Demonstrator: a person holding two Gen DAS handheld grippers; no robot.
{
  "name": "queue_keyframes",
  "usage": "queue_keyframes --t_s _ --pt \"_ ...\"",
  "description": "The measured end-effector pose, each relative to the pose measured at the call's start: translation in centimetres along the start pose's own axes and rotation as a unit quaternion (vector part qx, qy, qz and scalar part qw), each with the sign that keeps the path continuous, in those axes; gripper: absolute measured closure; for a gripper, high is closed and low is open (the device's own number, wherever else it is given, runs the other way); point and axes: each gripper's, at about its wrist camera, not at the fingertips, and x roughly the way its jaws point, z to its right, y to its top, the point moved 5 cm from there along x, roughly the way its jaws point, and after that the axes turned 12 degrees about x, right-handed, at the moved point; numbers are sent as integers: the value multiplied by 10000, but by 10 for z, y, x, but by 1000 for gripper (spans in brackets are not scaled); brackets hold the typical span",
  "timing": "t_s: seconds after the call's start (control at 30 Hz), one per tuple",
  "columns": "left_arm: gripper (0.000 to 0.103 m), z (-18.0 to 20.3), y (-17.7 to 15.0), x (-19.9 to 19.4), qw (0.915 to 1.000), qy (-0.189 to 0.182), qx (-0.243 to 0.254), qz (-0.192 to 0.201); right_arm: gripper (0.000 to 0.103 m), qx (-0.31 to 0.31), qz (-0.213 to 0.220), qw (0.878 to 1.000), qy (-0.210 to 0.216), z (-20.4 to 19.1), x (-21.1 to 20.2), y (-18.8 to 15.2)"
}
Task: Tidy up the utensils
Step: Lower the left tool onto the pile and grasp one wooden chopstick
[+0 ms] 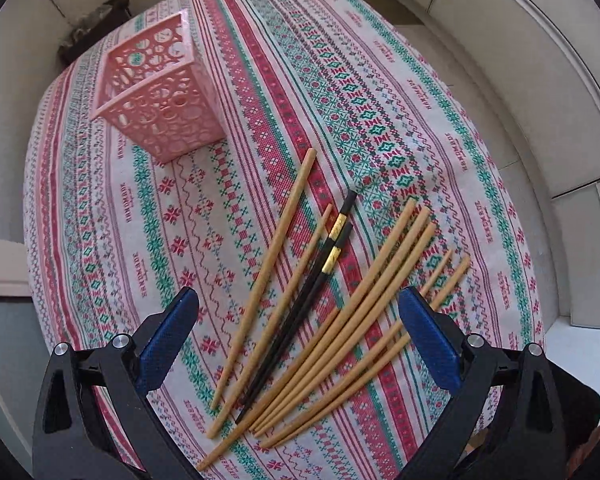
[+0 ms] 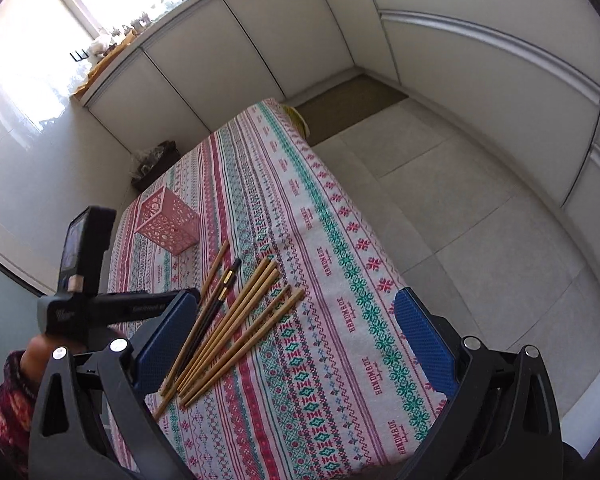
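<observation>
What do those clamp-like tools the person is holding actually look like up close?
Each is a black plastic frame with triangular cut-outs and round silver bolts, ending in two fingers faced with textured blue pads. The left gripper and right gripper look alike. From the right wrist view, the left tool's black body carries a small boxy camera unit, and the person's sleeve is dark red knit with a pale pattern.

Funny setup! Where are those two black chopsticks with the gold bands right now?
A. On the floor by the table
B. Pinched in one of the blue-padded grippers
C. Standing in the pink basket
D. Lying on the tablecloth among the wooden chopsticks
D: the black chopsticks lie flat on the tablecloth between wooden chopsticks, while the pink basket holds none and both grippers, left gripper and right gripper, are open with nothing in them.
</observation>
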Motion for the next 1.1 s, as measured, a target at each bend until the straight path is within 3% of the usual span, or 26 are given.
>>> queue_keyframes --t_s 0.2,0.27,0.33,0.5,0.57,0.67,0.87,0.9,1.1 --pt "8 -21 38 34 9991 156 -19 -396 7 582 -711 9956 178 12 26 7" --pt "13 -22 42 41 9985 237 53 -489 7 701 -776 9943 188 15 29 12" --pt "26 -23 44 46 9979 318 100 -559 7 747 -780 9940 194 15 31 14" --pt "45 -26 41 63 9971 240 139 -715 7 709 -886 9934 175 11 35 16" --pt "50 -26 39 65 9977 111 116 -658 7 576 -857 9946 88 7 36 14" --pt "68 -25 34 68 9982 -154 141 -560 7 348 -672 9971 -112 3 35 13" --pt "79 -14 10 59 9997 -190 33 -155 7 40 -483 9976 -489 2 38 9" --pt "89 -12 3 53 9998 -173 19 -93 7 -21 -470 9975 -526 1 39 8" --pt "94 -7 -40 27 9975 191 9 676 7 -364 -219 9967 -688 -5 41 3"
